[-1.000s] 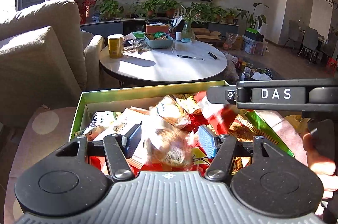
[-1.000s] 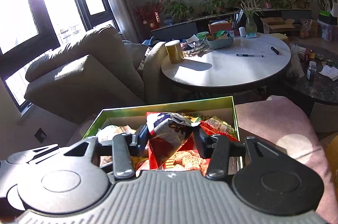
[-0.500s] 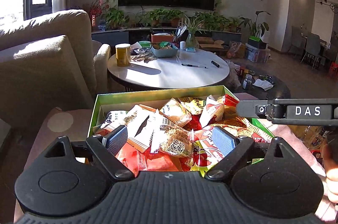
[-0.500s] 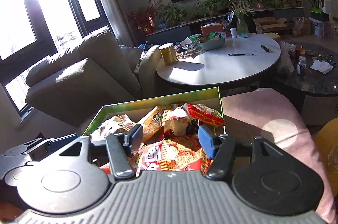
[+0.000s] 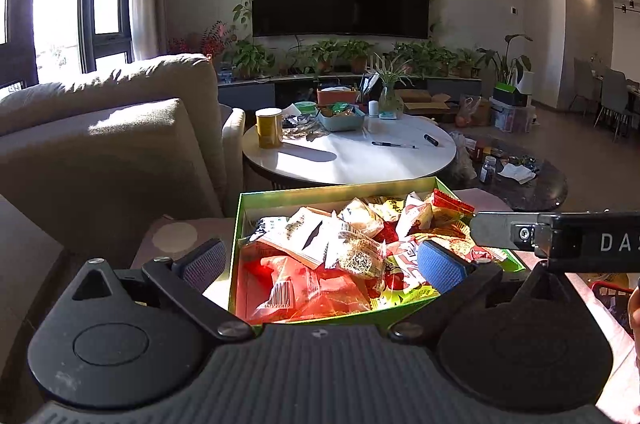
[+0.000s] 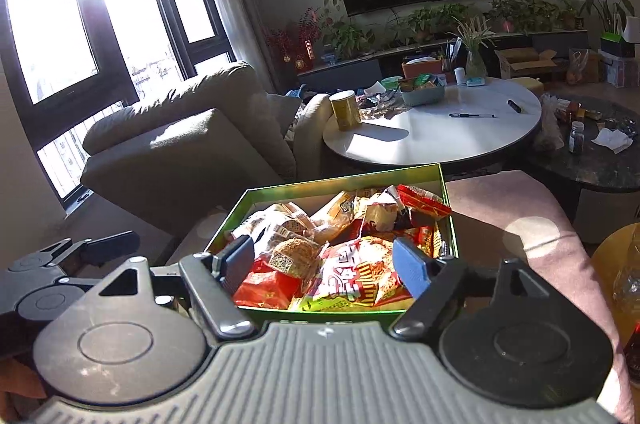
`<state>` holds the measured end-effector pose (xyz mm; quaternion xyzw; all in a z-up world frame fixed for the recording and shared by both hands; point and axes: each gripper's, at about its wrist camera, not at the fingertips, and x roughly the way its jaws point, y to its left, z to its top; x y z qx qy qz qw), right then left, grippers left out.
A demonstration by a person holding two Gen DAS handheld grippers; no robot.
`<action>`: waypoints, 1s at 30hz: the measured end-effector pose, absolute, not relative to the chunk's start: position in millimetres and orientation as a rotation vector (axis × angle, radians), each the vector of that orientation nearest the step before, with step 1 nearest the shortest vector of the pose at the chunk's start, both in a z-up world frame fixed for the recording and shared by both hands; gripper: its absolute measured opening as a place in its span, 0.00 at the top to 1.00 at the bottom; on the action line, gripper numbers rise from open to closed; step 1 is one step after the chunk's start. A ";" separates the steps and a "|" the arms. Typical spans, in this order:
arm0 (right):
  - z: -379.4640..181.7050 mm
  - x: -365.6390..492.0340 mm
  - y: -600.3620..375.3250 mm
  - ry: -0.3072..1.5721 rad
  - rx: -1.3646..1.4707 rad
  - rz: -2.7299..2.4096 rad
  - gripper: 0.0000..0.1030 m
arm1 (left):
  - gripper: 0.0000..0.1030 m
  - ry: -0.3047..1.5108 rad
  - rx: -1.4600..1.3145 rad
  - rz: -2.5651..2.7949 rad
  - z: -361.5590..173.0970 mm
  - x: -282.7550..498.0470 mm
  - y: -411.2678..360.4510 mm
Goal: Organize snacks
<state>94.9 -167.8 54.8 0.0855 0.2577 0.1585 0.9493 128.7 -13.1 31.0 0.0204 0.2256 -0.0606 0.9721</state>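
Box: one shallow green cardboard box on a pink cushion.
Contents: many crinkled snack packets, heaped.
Left hand-held gripper: jaws just opened wide, empty.
Right hand-held gripper: apart, empty.

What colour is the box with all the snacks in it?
Green: the cardboard snack box has bright green walls, clearest in the right wrist view.

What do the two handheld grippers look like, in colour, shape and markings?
Both are black plastic. The left gripper and right gripper each have a ribbed grey centre plate, two round pivot housings, angled link arms and blue textured pads. White letters "DAS" mark the right gripper's side in the left view.
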 end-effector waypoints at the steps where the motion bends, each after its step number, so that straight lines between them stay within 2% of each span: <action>1: 55.5 88.7 -167.7 0.523 0.175 0.325 0.21 | 0.01 0.454 0.035 -0.119 31.4 123.6 -12.1; 14: 56.6 20.5 -161.0 0.489 0.112 0.326 0.21 | 0.01 0.450 -0.011 -0.046 28.9 59.1 -4.7; 30: 54.6 -12.7 -155.1 0.480 0.132 0.324 0.21 | 0.00 0.420 0.006 -0.014 34.7 15.2 0.7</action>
